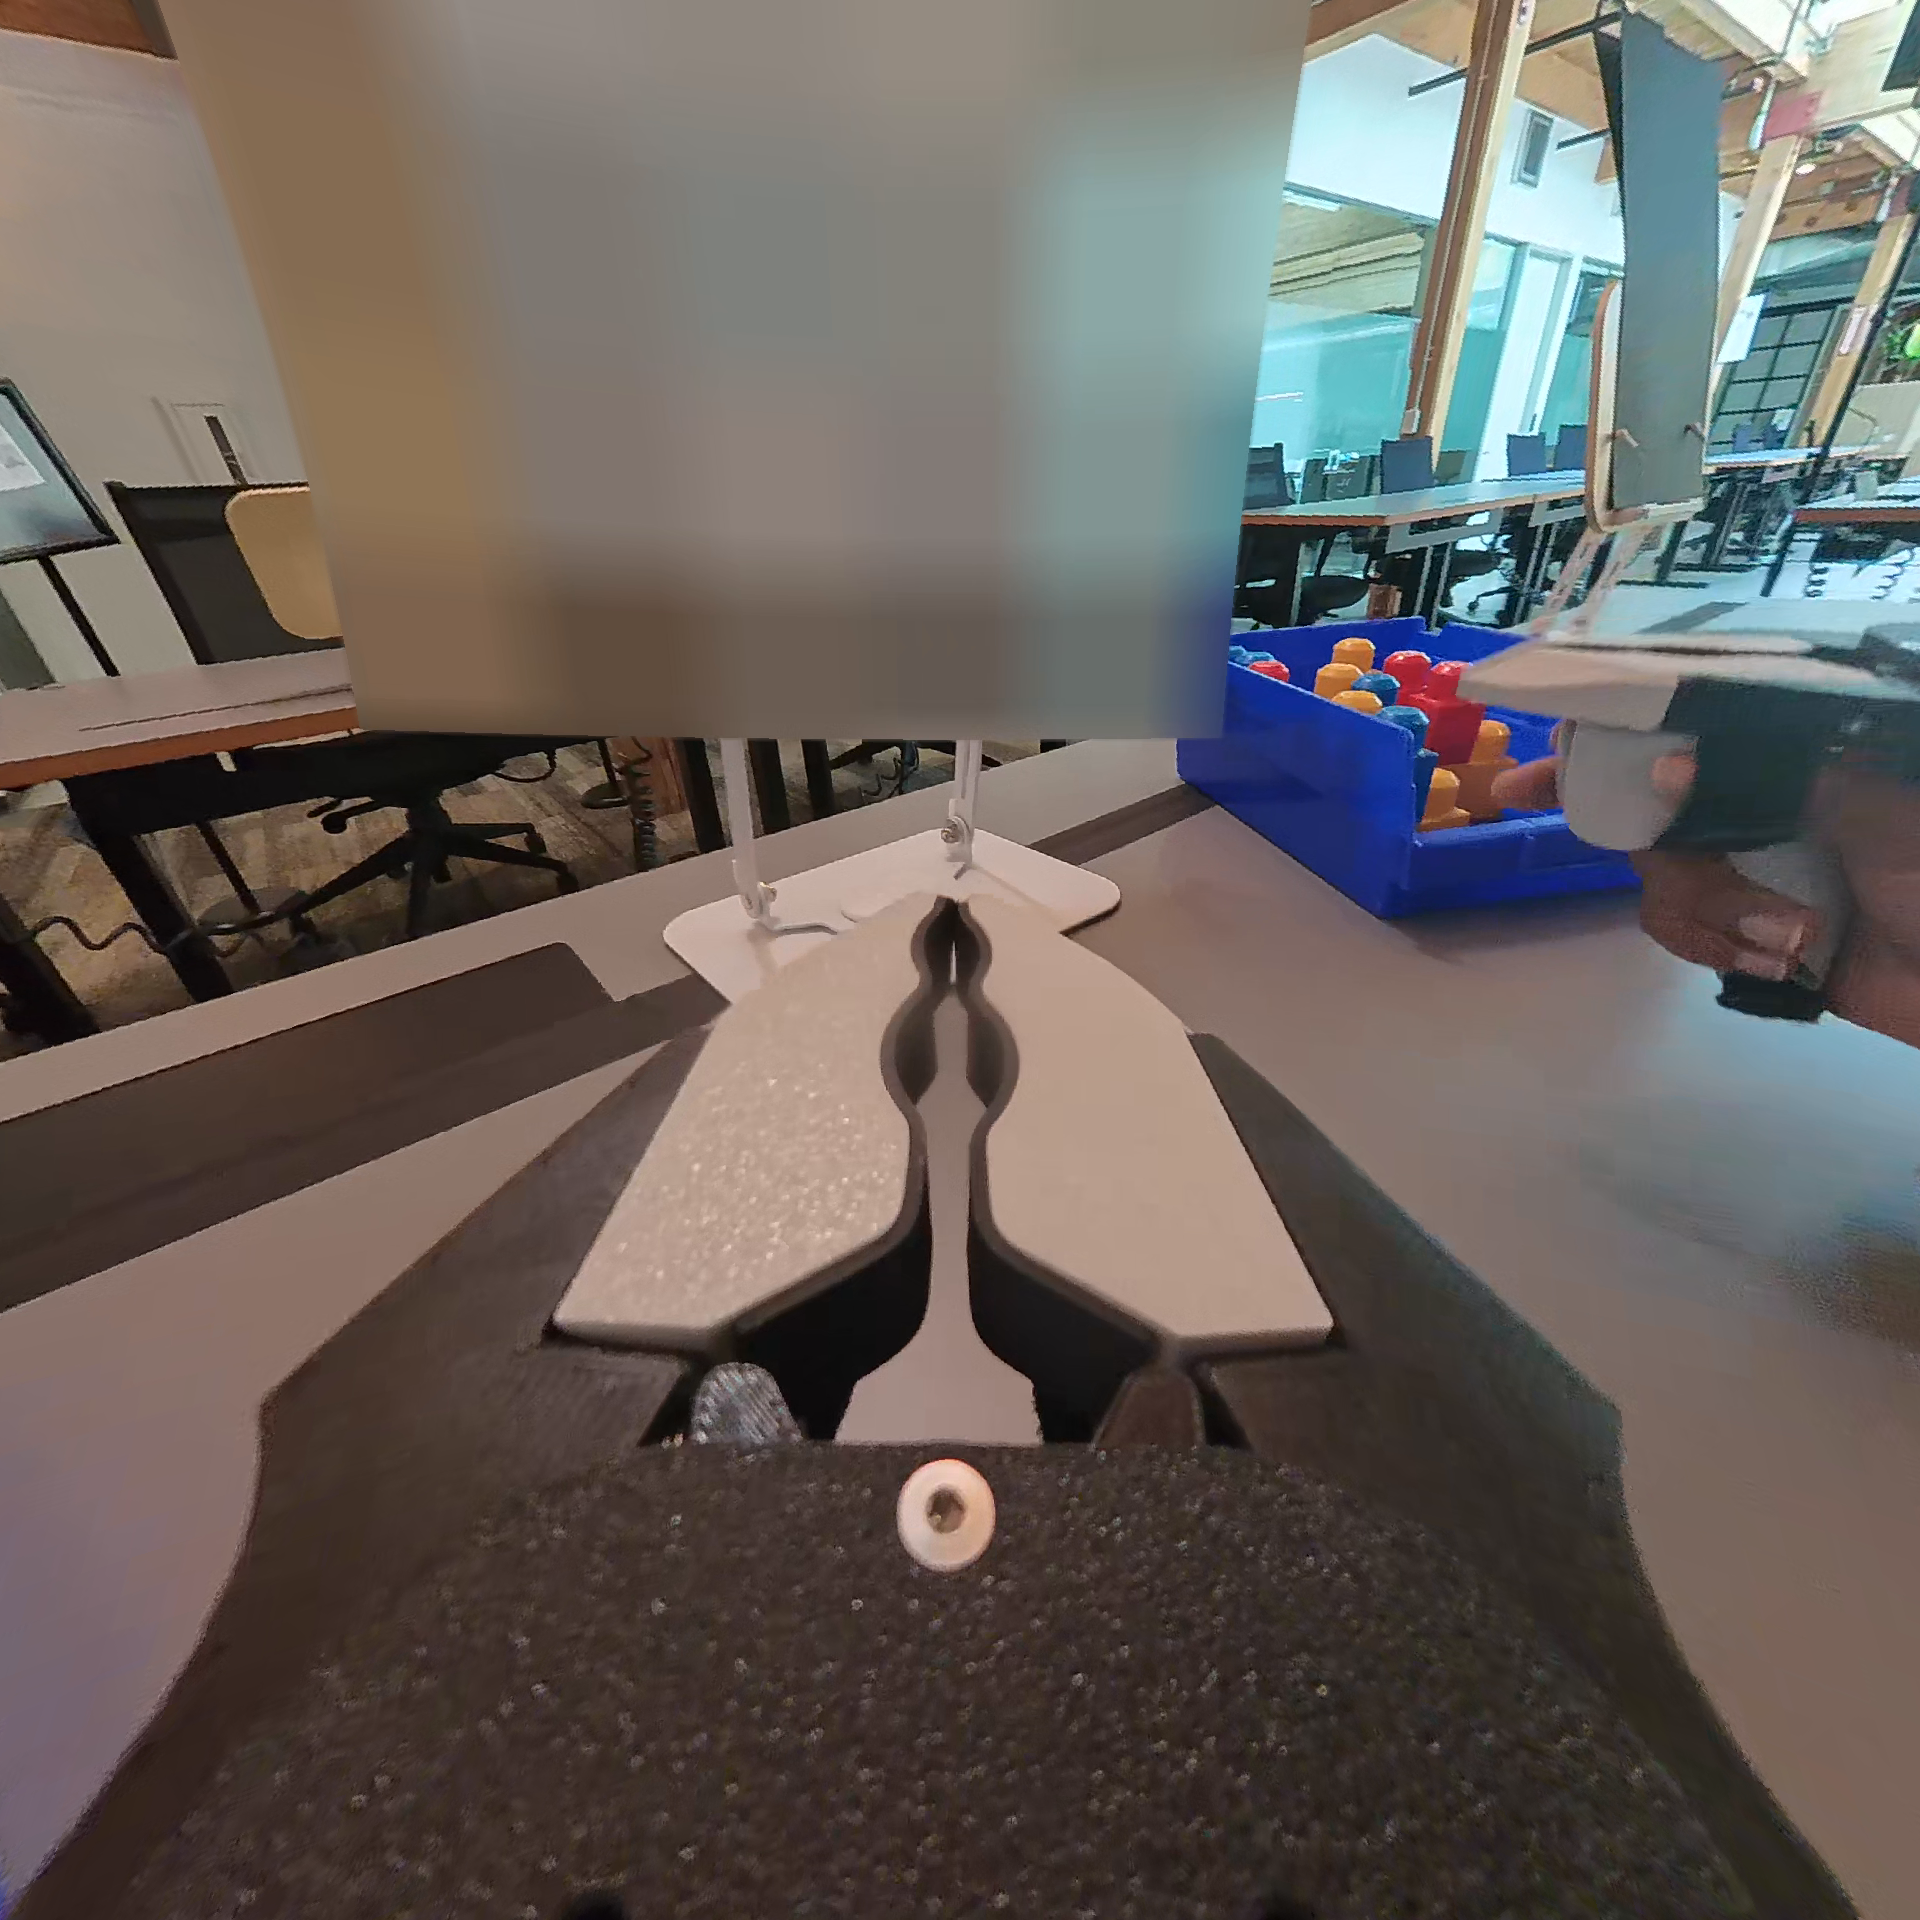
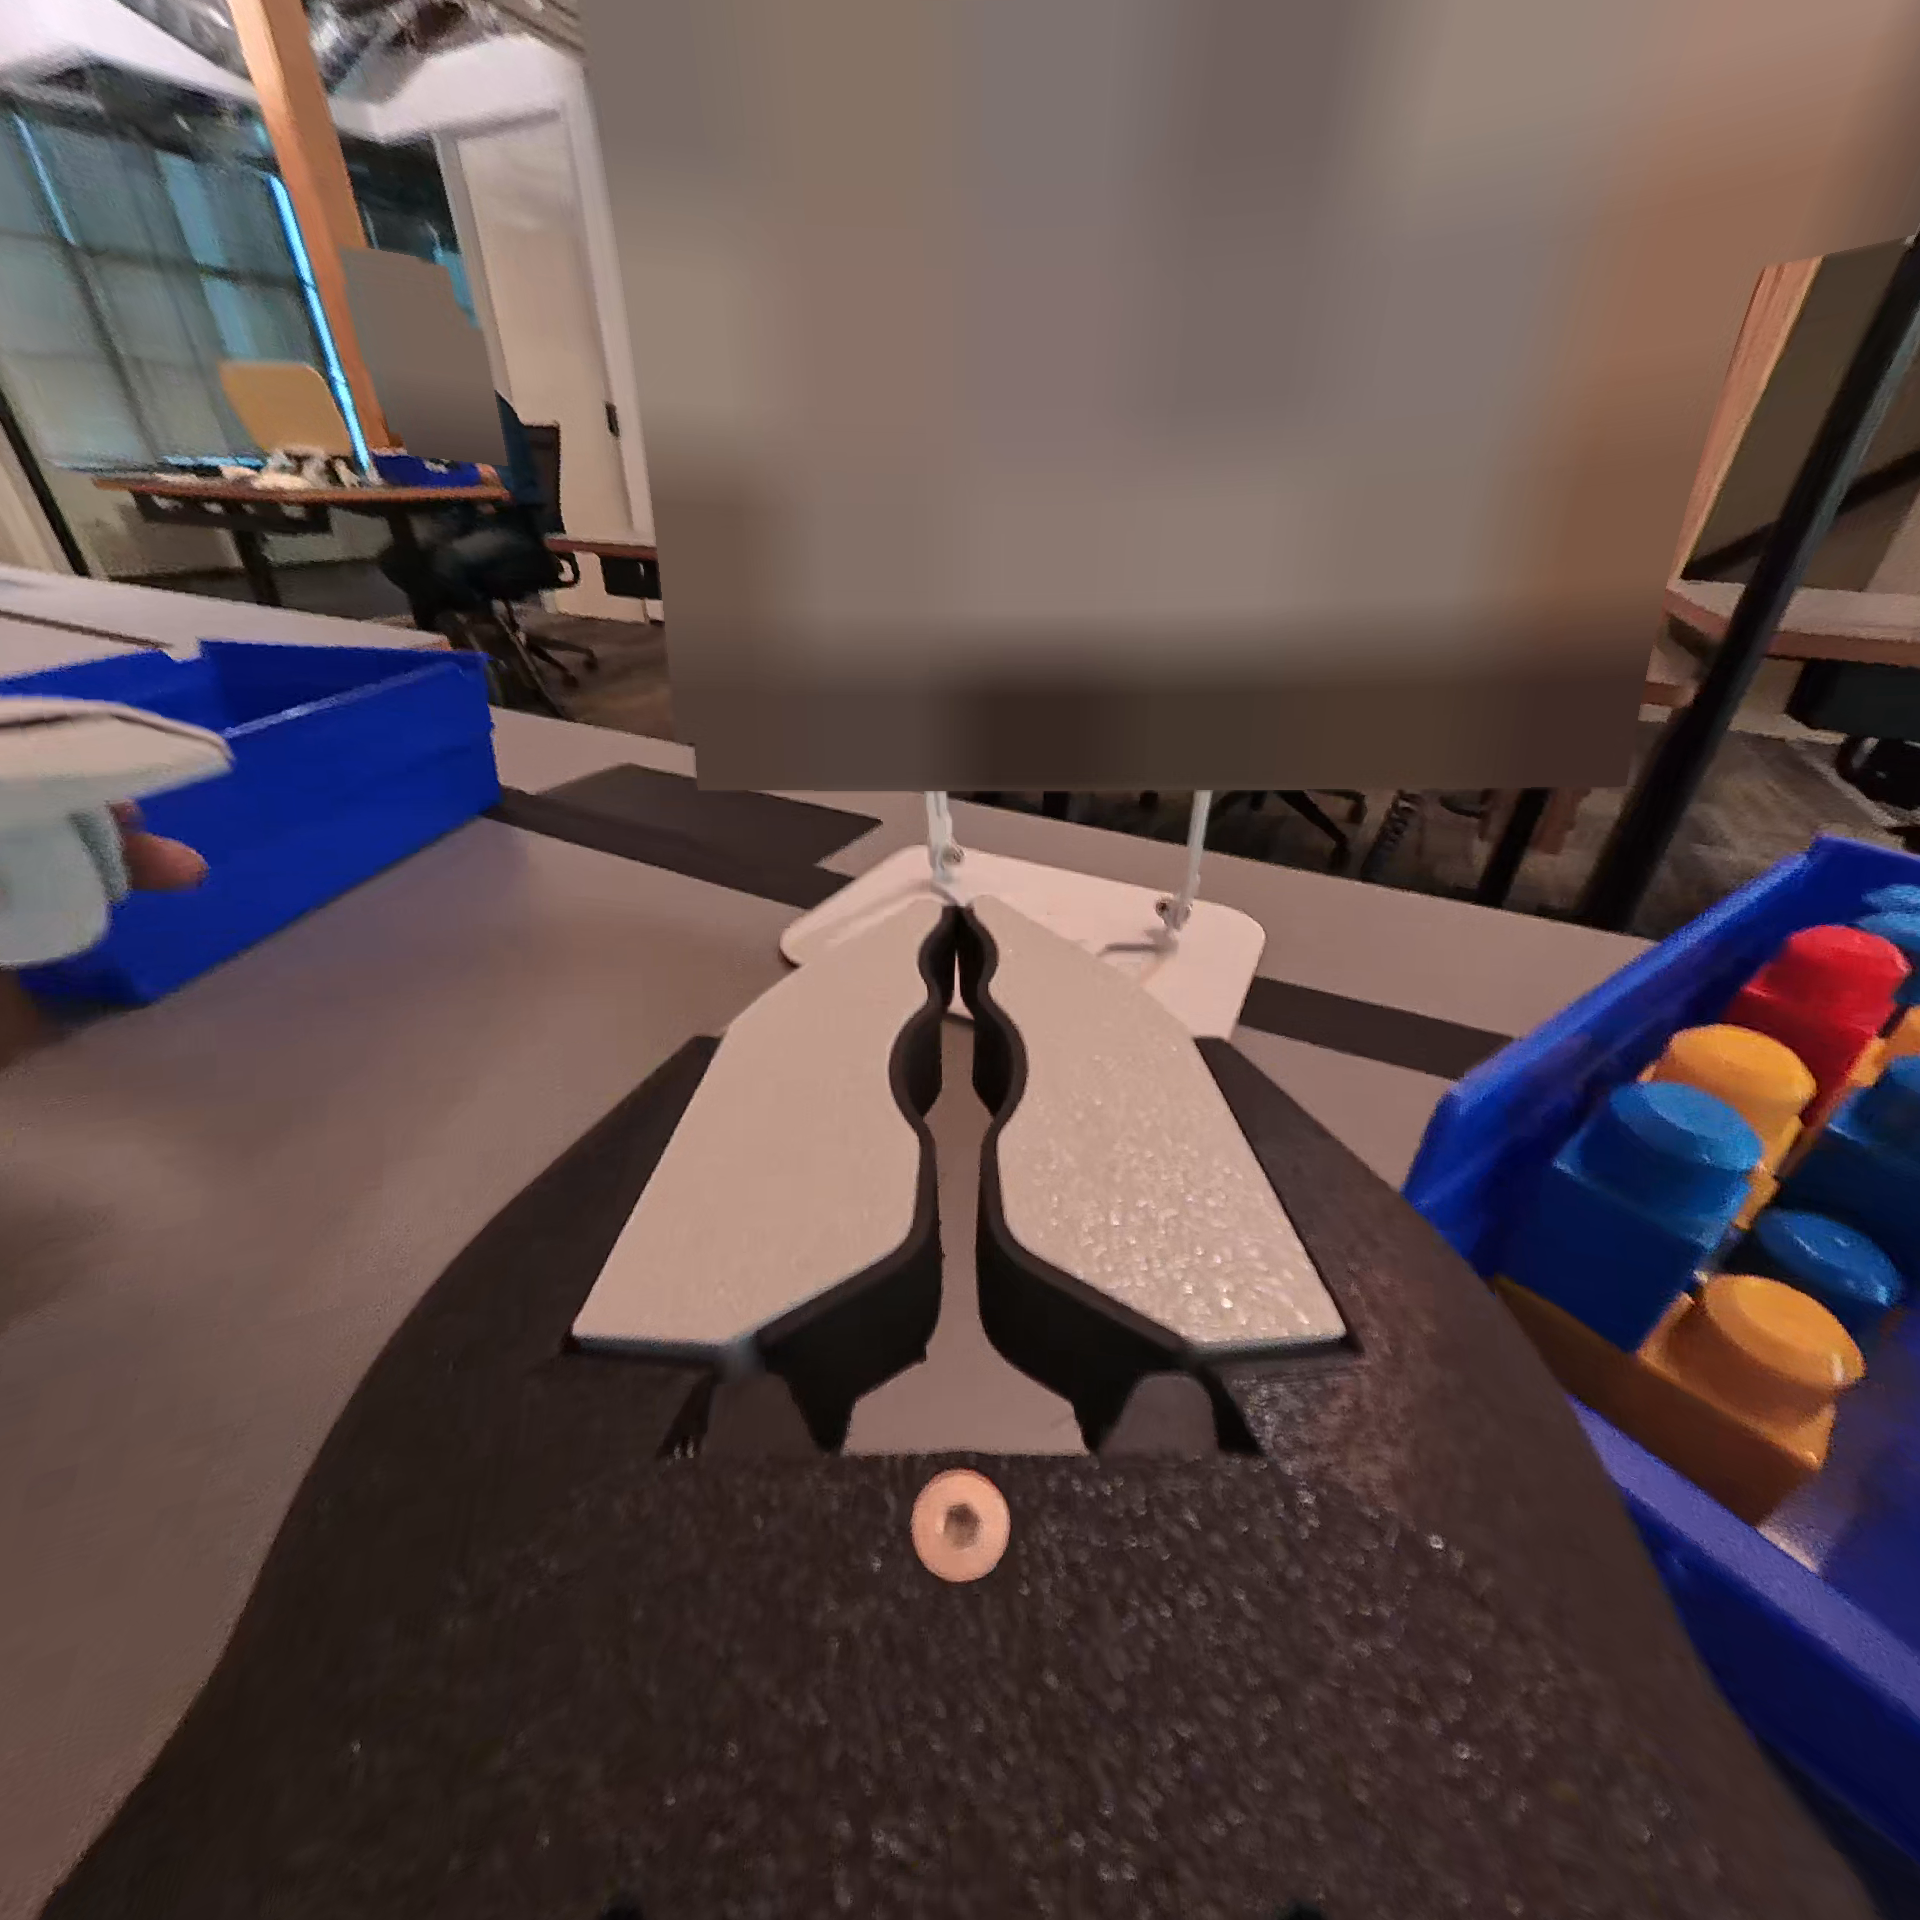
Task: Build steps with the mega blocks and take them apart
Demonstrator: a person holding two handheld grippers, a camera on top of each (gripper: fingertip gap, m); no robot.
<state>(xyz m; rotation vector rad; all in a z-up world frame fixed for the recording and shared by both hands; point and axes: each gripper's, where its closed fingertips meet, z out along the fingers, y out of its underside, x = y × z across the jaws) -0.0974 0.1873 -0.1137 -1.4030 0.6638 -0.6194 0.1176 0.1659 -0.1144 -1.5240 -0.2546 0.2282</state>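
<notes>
My left gripper (image 1: 954,914) is shut and empty, low over the grey table (image 1: 1351,1091). My right gripper (image 2: 956,920) is shut and empty too, over the same table (image 2: 416,987). A blue bin (image 1: 1340,800) at the right holds several red, yellow and blue mega blocks (image 1: 1444,717). It shows close at the right edge of the right wrist view (image 2: 1496,1101), with blue, yellow and red blocks (image 2: 1673,1174) inside. The right gripper's body (image 1: 1662,717), held by a hand, sits in front of that bin in the left wrist view.
A white stand base (image 1: 1039,873) with two thin rods stands just beyond both grippers' tips, also seen in the right wrist view (image 2: 1205,945). A second blue bin (image 2: 312,748) stands at the left. Dark strips (image 1: 312,1070) cross the table. Desks and chairs lie beyond. Spacing between my two grippers at the tips: around 20 cm.
</notes>
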